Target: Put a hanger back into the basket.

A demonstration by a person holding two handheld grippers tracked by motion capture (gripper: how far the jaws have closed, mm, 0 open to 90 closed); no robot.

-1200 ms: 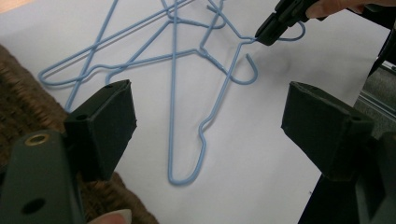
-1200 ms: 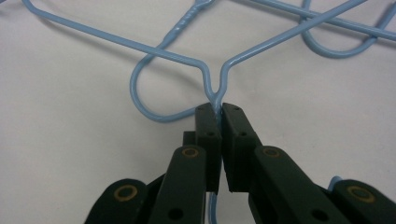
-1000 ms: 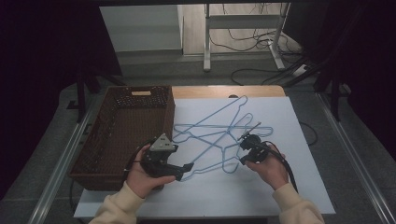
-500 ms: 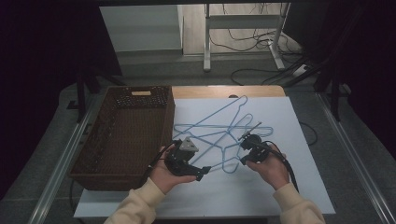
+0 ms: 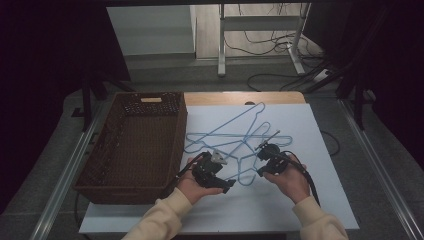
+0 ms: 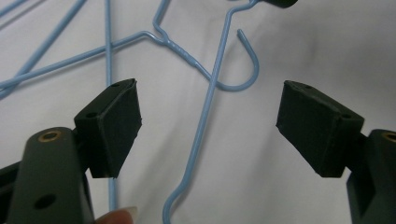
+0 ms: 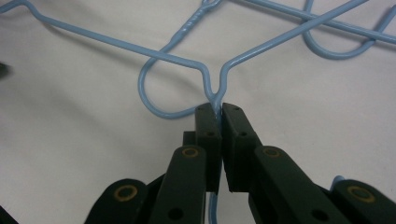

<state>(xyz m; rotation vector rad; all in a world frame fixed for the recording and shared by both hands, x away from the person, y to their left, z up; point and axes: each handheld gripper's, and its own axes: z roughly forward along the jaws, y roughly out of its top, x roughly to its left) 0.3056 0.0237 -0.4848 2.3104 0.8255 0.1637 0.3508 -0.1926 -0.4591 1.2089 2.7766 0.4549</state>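
Several light-blue wire hangers [image 5: 235, 132] lie tangled on the white sheet [image 5: 305, 200]. My right gripper [image 5: 262, 152] is shut on one hanger's wire; in the right gripper view its jaws [image 7: 215, 109] pinch the wire just below a bend [image 7: 261, 51]. My left gripper [image 5: 227, 172] sits low at the heap's near left edge. In the left gripper view it is open [image 6: 208, 100], and a hanger's wire [image 6: 205, 112] runs between the pads [image 6: 116, 121] without touching them. Its jaws have just been closing a little. A hook [image 6: 245, 77] lies just beyond them.
A brown wicker basket [image 5: 172, 150] stands at the left of the sheet, close to my left hand. Beyond the hangers a wooden table edge [image 5: 240, 97] shows. Bare white sheet stretches to the right and toward the front edge.
My left hand has moved right and down, from beside the basket to the near edge of the hangers. The right gripper has kept still on its wire.
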